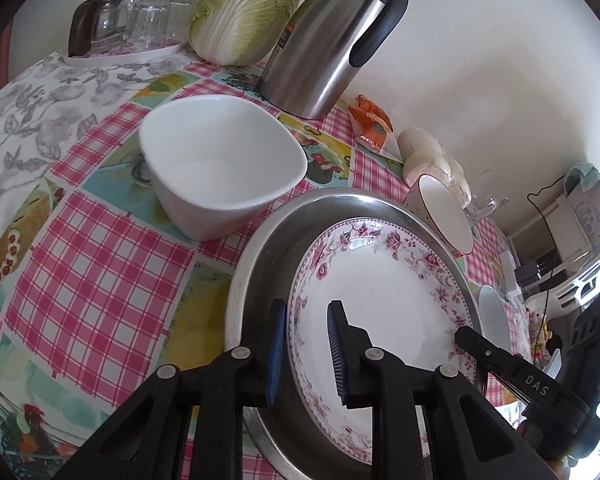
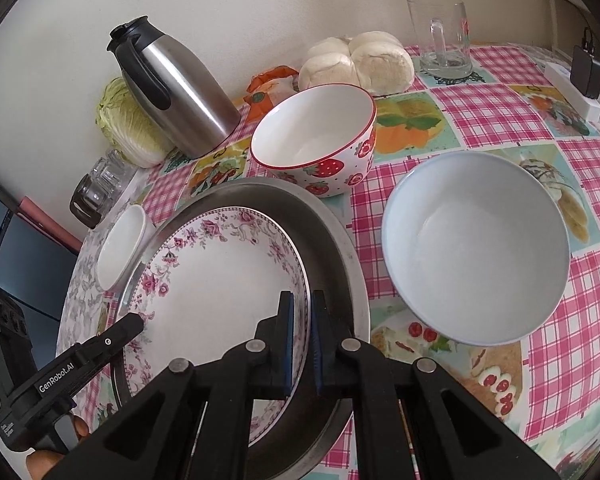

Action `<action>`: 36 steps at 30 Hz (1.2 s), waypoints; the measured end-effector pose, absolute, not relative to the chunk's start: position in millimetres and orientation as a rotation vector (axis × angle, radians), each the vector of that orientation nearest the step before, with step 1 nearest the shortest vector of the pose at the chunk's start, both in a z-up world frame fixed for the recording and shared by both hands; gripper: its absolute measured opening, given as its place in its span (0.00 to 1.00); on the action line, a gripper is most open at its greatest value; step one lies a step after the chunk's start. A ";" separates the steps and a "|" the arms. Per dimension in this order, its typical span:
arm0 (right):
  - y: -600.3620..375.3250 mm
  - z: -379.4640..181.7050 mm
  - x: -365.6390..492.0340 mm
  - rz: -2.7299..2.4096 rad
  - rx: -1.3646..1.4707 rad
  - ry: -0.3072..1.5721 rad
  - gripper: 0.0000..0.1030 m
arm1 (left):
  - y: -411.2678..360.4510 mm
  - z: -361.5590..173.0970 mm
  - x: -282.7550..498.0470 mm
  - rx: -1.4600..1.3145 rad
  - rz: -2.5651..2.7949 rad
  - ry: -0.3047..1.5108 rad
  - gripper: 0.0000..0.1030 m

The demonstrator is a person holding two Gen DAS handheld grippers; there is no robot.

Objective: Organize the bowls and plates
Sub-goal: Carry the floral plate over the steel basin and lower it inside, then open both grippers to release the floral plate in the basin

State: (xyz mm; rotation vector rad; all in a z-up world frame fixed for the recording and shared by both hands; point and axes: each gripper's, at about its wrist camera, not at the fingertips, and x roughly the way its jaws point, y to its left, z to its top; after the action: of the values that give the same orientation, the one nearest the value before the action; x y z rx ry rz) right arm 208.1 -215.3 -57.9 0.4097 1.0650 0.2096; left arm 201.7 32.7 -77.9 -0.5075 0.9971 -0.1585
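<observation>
So far, one piece sits where it belongs: the round white plate with a pink floral rim [image 1: 384, 300] lies inside the wide, shallow stainless-steel pan [image 1: 260, 248], low in the middle of both views. My right fingers [image 2: 300, 344] are pinched tight on the plate's rim at its right edge, one pad inside and one outside. My left fingers [image 1: 306, 350] straddle the opposite rim with a visible gap on the inner side, so I judge them slackened rather than gripping; the outer pad looks close to the rim, but I cannot tell whether it touches.

The bowls are all loose on the pink-checked oilcloth bench [image 2: 500, 92]. The white rounded-triangle bowl [image 1: 220, 168] stands beside the pan toward the upper left of the left view. The strawberry-printed bowl with a red rim [image 2: 320, 140] stands just behind the pan, and the large pale-blue bowl [image 2: 476, 248] stands to the right of it in the right view.

I reckon the plate is about settled, and gathering those three bowls is what remains.
</observation>
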 end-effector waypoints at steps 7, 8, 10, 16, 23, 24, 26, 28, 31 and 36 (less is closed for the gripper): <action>-212.7 -57.5 206.0 0.220 0.417 1.070 0.07 | 34.0 -73.0 201.6 -0.479 -0.111 0.978 0.23; -211.7 -57.7 205.8 0.223 0.415 1.072 0.07 | 34.5 -71.5 201.0 -0.475 -0.104 0.971 0.23; -210.0 -57.5 205.9 0.228 0.406 1.071 0.07 | 35.6 -70.9 200.4 -0.478 -0.099 0.966 0.23; -209.9 -57.1 207.4 0.230 0.405 1.083 0.08 | 34.1 -69.8 200.2 -0.461 -0.097 0.967 0.23; -214.4 -40.5 203.7 0.211 0.376 1.052 0.17 | 31.2 -58.3 196.1 -0.424 -0.088 0.957 0.46; -215.5 -37.8 203.4 0.215 0.378 1.045 0.17 | 30.7 -55.4 195.1 -0.418 -0.087 0.949 0.48; -217.7 -31.8 202.1 0.221 0.382 1.031 0.17 | 28.3 -50.2 193.3 -0.399 -0.091 0.938 0.48; -218.9 -25.1 200.7 0.219 0.378 1.012 0.18 | 24.3 -45.7 192.0 -0.371 -0.095 0.926 0.51; -218.3 -16.0 199.1 0.207 0.352 0.986 0.28 | 18.9 -40.2 190.4 -0.326 -0.088 0.907 0.64; -214.5 -5.3 195.5 0.191 0.284 0.949 0.56 | 13.8 -35.9 189.9 -0.289 -0.070 0.906 0.80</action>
State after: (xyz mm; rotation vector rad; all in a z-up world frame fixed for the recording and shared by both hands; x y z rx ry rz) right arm 195.5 -214.5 -5.3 0.2843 0.9493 0.1907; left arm 189.9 13.8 -35.9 -0.2886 0.9061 -0.0703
